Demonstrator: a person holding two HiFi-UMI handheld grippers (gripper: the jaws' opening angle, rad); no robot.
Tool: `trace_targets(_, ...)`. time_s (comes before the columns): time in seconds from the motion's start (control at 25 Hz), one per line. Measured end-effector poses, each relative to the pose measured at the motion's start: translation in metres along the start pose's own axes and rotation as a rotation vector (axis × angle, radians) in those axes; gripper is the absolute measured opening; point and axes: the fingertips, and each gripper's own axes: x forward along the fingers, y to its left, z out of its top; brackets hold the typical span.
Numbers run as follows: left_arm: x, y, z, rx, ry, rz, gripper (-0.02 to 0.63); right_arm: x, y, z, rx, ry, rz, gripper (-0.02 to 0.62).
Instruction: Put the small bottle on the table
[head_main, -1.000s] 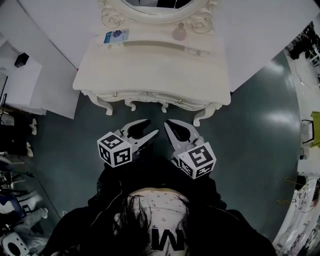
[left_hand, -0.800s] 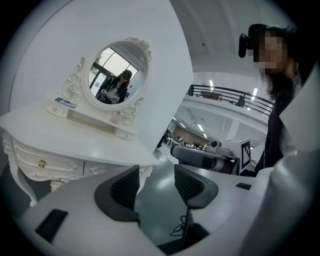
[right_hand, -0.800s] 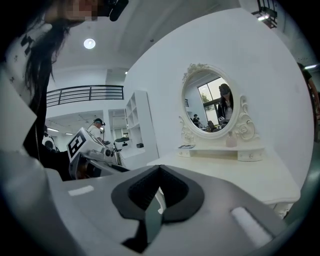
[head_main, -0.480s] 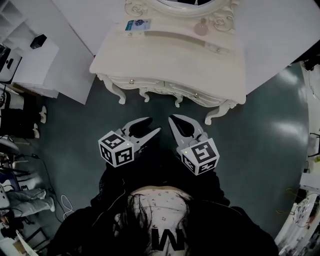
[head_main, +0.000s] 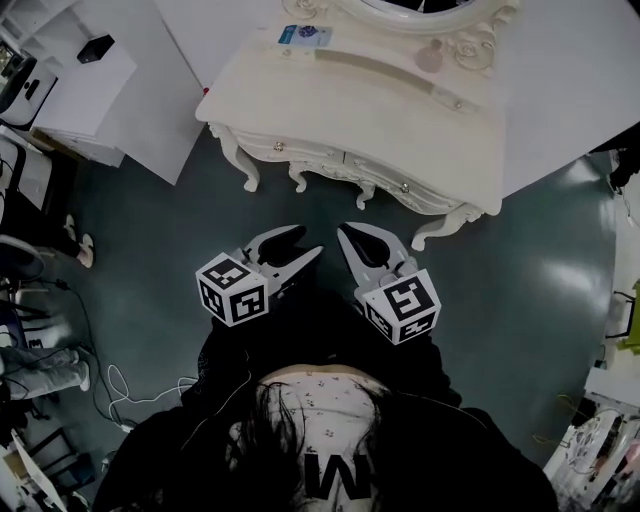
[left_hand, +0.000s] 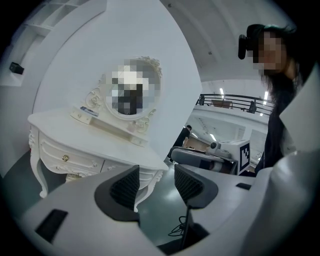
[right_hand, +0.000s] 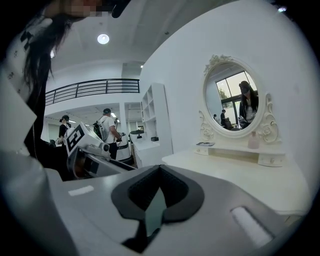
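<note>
Left gripper (head_main: 308, 241): jaws apart, nothing between them. Right gripper (head_main: 345, 236): jaws clenched together, empty. Both hang over the glossy dark grey-green floor (head_main: 150, 230), near the front of the white carved dressing table with curved legs (head_main: 380, 110). Its oval ornate-framed mirror (right_hand: 235, 102) stands against a white wall (right_hand: 180, 60). Small pale-pink bottle (head_main: 429, 57): upright on the table's raised white shelf (head_main: 380, 72) beneath the mirror, well apart from both grippers.

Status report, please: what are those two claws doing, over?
Left gripper open, empty. Right gripper shut, empty. Small bottle on mirror shelf of dressing table, untouched. Path looks clear.
</note>
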Motion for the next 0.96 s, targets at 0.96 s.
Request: trace_targets(0.96, 0.009, -0.006, -0.003, 0.006, 0.009, -0.014, 0.219, -0.006, -0.004, -0.004, -0.012, 0.017, -0.009, 0.009)
